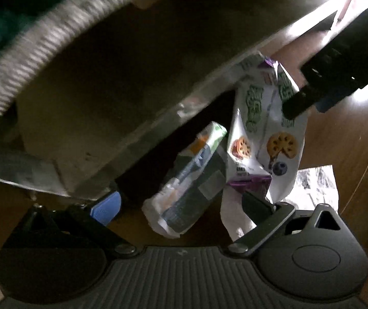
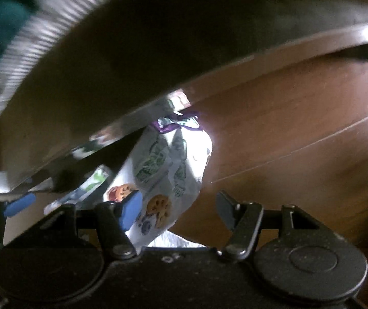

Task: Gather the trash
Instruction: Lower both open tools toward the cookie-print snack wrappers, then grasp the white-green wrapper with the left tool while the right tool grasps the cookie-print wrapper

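Left gripper [image 1: 181,203] stood wide open, holding nothing, the crumpled green wrapper [image 1: 191,177] between its fingers. Right gripper [image 2: 177,211] likewise wide, empty, over the cookie bag [image 2: 168,170]. Both lay on the wooden floor [image 2: 286,134] against the furniture edge [image 1: 142,134]. Judged light, soft, crinkly; best pinched at a raised fold.

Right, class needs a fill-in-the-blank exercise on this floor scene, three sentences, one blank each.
1. The cookie bag has a band of ____ colour at each end.
2. The trash lies on a ____ floor.
3. The jaws of the right hand-held gripper are ____.

Missing words: purple; wooden; open
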`<state>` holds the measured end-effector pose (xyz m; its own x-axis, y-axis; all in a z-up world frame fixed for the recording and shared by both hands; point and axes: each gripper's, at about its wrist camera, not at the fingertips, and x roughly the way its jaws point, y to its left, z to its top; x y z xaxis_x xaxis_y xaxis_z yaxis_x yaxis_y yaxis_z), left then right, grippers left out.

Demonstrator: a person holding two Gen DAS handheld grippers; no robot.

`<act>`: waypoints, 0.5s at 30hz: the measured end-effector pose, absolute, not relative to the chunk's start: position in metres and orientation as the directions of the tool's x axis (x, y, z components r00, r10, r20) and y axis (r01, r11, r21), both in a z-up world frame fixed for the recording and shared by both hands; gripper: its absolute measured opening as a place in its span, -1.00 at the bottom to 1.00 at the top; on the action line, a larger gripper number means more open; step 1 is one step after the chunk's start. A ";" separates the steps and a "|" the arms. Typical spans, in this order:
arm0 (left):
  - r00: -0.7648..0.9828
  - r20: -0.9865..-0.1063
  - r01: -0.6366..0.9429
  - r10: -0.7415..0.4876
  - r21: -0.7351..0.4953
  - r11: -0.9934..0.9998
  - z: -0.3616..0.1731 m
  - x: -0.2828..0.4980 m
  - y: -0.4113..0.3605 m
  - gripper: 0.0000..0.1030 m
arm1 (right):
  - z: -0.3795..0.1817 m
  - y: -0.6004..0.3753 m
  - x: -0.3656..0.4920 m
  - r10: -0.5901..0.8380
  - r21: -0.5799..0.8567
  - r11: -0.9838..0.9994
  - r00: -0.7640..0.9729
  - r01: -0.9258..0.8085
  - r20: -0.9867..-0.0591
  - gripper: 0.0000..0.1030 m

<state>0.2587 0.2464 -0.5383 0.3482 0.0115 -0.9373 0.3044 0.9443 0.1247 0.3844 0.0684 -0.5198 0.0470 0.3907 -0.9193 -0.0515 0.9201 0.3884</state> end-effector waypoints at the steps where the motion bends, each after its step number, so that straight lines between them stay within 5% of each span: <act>1: 0.340 -0.941 0.311 0.012 0.124 0.942 -0.543 0.259 0.245 0.86 | -0.525 0.069 0.386 0.387 0.386 0.922 0.045 -0.035 -0.921 0.21; 8: 0.309 -0.951 0.293 0.012 0.107 0.950 -0.562 0.266 0.242 0.62 | -0.547 0.075 0.394 0.390 0.391 0.920 0.054 0.021 -0.919 0.20; 10: 0.301 -0.954 0.283 0.014 0.103 0.954 -0.566 0.269 0.242 0.39 | -0.550 0.077 0.395 0.392 0.394 0.919 0.055 0.028 -0.918 0.18; 12: 0.292 -0.956 0.264 0.025 0.106 0.959 -0.569 0.272 0.244 0.17 | -0.551 0.077 0.394 0.395 0.397 0.917 0.058 0.027 -0.917 -0.03; 14: 0.280 -0.960 0.240 0.025 0.095 0.966 -0.571 0.274 0.246 -0.02 | -0.553 0.080 0.394 0.387 0.389 0.921 0.055 0.032 -0.920 -0.63; 15: 0.277 -0.961 0.232 0.024 0.091 0.968 -0.571 0.274 0.248 -0.16 | -0.554 0.079 0.395 0.391 0.393 0.918 0.054 0.044 -0.919 -0.63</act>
<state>0.2742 0.2477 -0.5709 0.2767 0.0239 -0.9607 0.2320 0.9685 0.0909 0.3946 0.0786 -0.5541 0.0543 0.3911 -0.9187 0.0438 0.9183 0.3935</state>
